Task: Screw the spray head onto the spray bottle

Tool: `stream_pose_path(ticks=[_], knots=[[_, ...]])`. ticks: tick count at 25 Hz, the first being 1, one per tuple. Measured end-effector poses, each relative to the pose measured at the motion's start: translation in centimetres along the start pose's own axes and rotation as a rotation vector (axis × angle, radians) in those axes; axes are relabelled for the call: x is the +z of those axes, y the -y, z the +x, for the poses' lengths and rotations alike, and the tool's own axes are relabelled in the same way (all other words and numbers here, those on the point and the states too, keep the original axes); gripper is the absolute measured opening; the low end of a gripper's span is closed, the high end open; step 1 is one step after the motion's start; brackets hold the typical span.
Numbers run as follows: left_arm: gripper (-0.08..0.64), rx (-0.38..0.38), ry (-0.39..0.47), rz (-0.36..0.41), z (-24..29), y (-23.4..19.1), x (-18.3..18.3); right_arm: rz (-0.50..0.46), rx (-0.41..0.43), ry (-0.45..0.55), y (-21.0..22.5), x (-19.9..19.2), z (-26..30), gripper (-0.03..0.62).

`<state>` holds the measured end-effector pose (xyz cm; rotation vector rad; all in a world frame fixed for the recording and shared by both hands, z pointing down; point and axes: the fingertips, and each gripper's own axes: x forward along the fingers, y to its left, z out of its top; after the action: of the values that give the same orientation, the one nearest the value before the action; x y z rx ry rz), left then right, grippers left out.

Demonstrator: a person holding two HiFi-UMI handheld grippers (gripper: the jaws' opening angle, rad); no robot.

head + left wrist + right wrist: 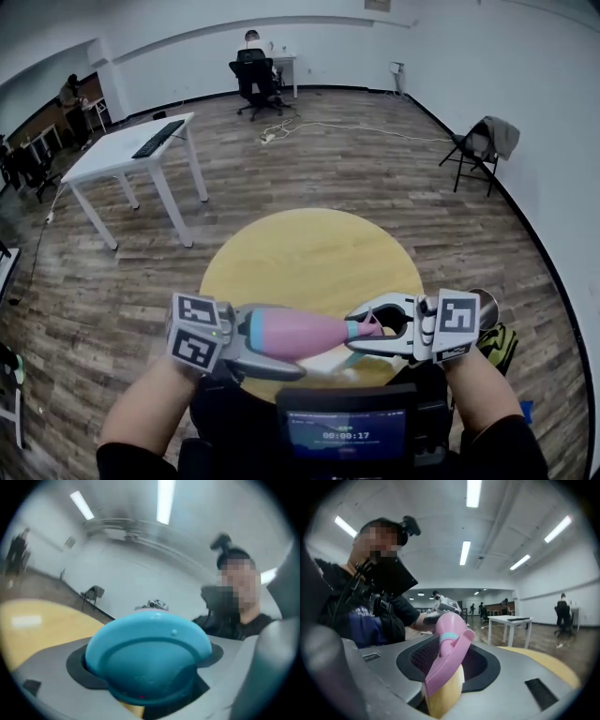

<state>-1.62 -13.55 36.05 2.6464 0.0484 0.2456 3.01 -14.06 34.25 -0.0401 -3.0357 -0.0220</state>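
The left claw (270,343) is clamped on the blue base of the pink spray bottle (295,335), which is held level above the near edge of the round yellow surface (309,253). The right claw (361,334) is clamped on the pink spray head (373,325), which meets the bottle's neck. A white desk (122,150) stands farther back.

Round yellow table (309,248), white desk (120,150), folding chair (478,150)

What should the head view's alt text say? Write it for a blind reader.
Two handheld grippers hold a pink spray bottle level above a round yellow table: the left gripper grips its blue base end, the right gripper its pink spray head.
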Motion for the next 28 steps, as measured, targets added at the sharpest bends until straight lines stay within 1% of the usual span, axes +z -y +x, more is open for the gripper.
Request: stream_pose_path(ticks=[1, 2, 3, 4, 5, 6, 7, 8, 9, 10, 11, 12, 13, 15, 19, 21, 23, 24, 25, 27, 28], knots=[[0.545, -0.052, 0.041, -0.149, -0.1, 0.0, 0.4, -0.087, -0.019, -0.022, -0.3, 0.1, 0.0, 0.155], [0.545, -0.079, 0.082, -0.23, -0.1, 0.0, 1.0, -0.139, -0.031, -0.032, -0.4, 0.1, 0.0, 0.155], [0.546, -0.075, 0.127, -0.231, -0.2, 0.0, 1.6, -0.143, -0.037, -0.023, -0.3, 0.0, -0.1, 0.155], [0.546, -0.04, 0.172, -0.165, -0.4, -0.2, 2.5, -0.094, -0.037, 0.001, 0.3, -0.1, -0.3, 0.155], [0.549, 0.028, 0.2, -0.038, -0.6, -0.4, 3.3, -0.001, -0.025, 0.032, 0.9, -0.4, -0.5, 0.153], [0.549, 0.129, 0.193, 0.153, -0.9, -0.8, 3.8, 0.12, -0.004, 0.06, 1.6, -0.8, -0.7, 0.153], [0.554, 0.249, 0.141, 0.394, -1.1, -1.1, 3.8, 0.246, 0.019, 0.078, 2.3, -1.5, -0.7, 0.153], [0.554, 0.36, 0.053, 0.64, -1.1, -1.4, 3.3, 0.36, 0.042, 0.084, 2.7, -2.4, -0.7, 0.153], [0.557, 0.441, -0.046, 0.841, -1.0, -1.4, 2.5, 0.45, 0.063, 0.084, 3.0, -3.4, -0.5, 0.153], [0.557, 0.485, -0.129, 0.981, -0.8, -1.2, 1.6, 0.512, 0.084, 0.083, 3.0, -4.4, -0.3, 0.153], [0.557, 0.499, -0.186, 1.073, -0.4, -1.0, 0.8, 0.551, 0.102, 0.083, 2.8, -5.2, -0.1, 0.153], [0.557, 0.5, -0.218, 1.131, -0.2, -0.8, 0.3, 0.57, 0.114, 0.085, 2.8, -5.7, -0.1, 0.153], [0.557, 0.501, -0.234, 1.163, -0.1, -0.7, 0.1, 0.576, 0.12, 0.089, 2.8, -6.0, -0.1, 0.153], [0.557, 0.501, -0.252, 1.175, -0.7, -0.6, 0.3, 0.573, 0.123, 0.115, 3.3, -5.6, -0.3, 0.153], [0.557, 0.481, -0.326, 1.122, -1.8, -1.2, -0.5, 0.595, 0.134, 0.218, 4.2, -3.7, -1.5, 0.153], [0.557, 0.48, -0.34, 1.117, -0.9, -1.5, -1.4, 0.584, 0.163, 0.21, 3.1, -3.0, -1.3, 0.153], [0.557, 0.447, -0.328, 1.131, 0.2, -1.1, -2.0, 0.549, 0.187, 0.195, 2.0, -2.2, -0.7, 0.153], [0.557, 0.429, -0.312, 1.113, 0.5, -0.9, -2.1, 0.526, 0.181, 0.187, 1.8, -1.9, -0.5, 0.153], [0.555, 0.415, -0.302, 1.074, 0.6, -0.9, -2.2, 0.501, 0.161, 0.172, 1.8, -1.8, -0.5, 0.153], [0.551, 0.384, -0.306, 0.98, 0.6, -1.5, -2.7, 0.444, 0.113, 0.13, 1.8, -1.8, -0.5, 0.152], [0.549, 0.358, -0.303, 0.915, 0.6, -1.6, -2.9, 0.409, 0.096, 0.114, 1.7, -1.7, -0.5, 0.152]])
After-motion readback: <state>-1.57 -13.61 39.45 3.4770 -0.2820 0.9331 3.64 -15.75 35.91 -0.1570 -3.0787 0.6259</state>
